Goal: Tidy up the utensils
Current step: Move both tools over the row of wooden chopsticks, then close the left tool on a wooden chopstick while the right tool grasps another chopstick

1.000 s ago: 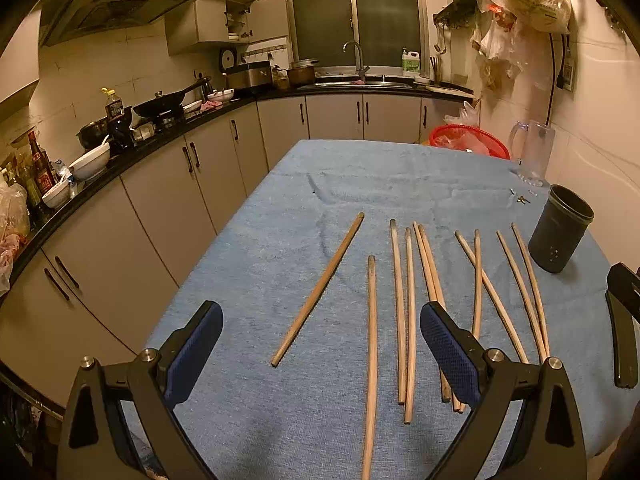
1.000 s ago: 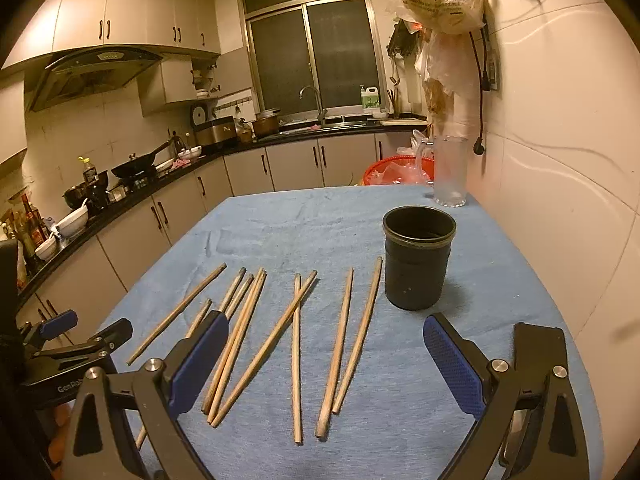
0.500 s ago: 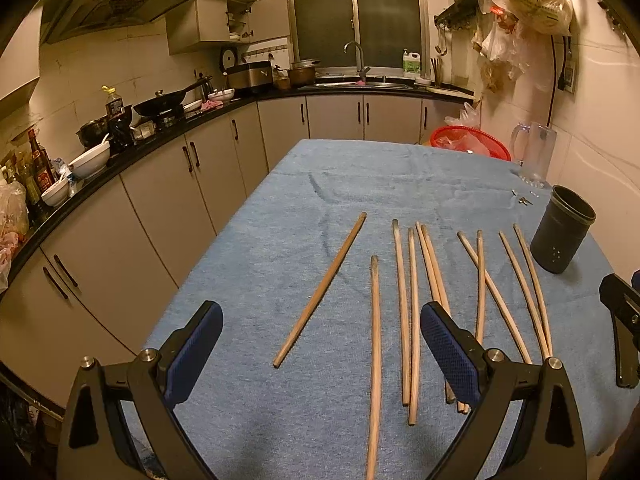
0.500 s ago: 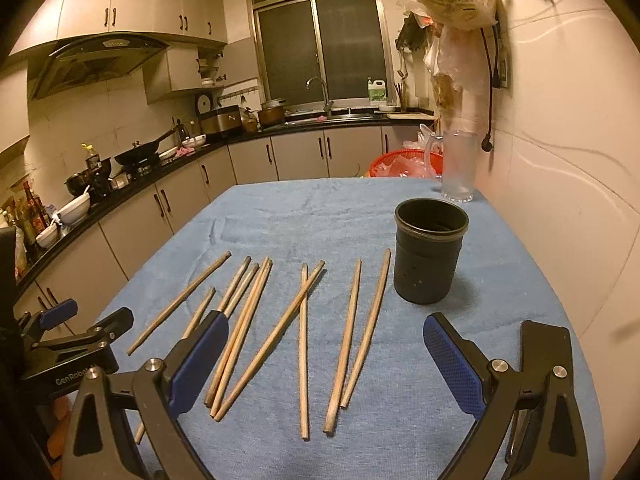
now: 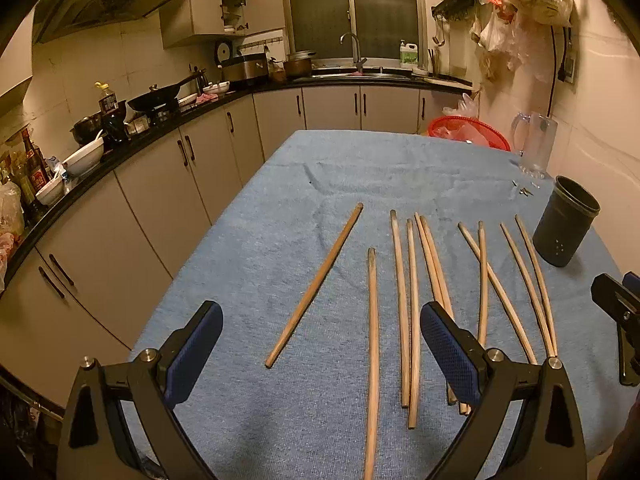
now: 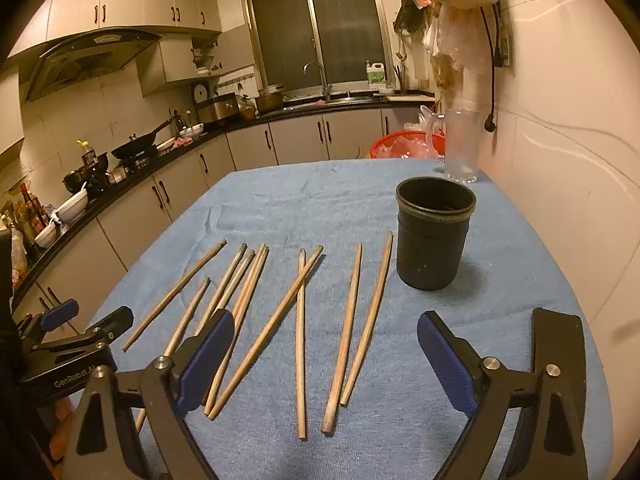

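Observation:
Several wooden chopsticks (image 5: 408, 312) lie side by side on the blue tablecloth (image 5: 360, 168), pointing away from me; they also show in the right wrist view (image 6: 300, 340). A dark cylindrical holder (image 6: 434, 234) stands upright and empty to their right, also in the left wrist view (image 5: 566, 222). My left gripper (image 5: 322, 350) is open and empty above the near left chopsticks. My right gripper (image 6: 326, 356) is open and empty above the near right chopsticks, in front of the holder.
A clear glass mug (image 6: 460, 146) stands behind the holder near the wall. A red basket (image 5: 468, 132) sits past the table's far edge. Kitchen counters with pans and bowls (image 5: 84, 156) run along the left. The wall is close on the right.
Both grippers have moved slightly forward and closer to the table, so the chopsticks and holder appear a little nearer. Both stay open. Nothing on the table has moved.

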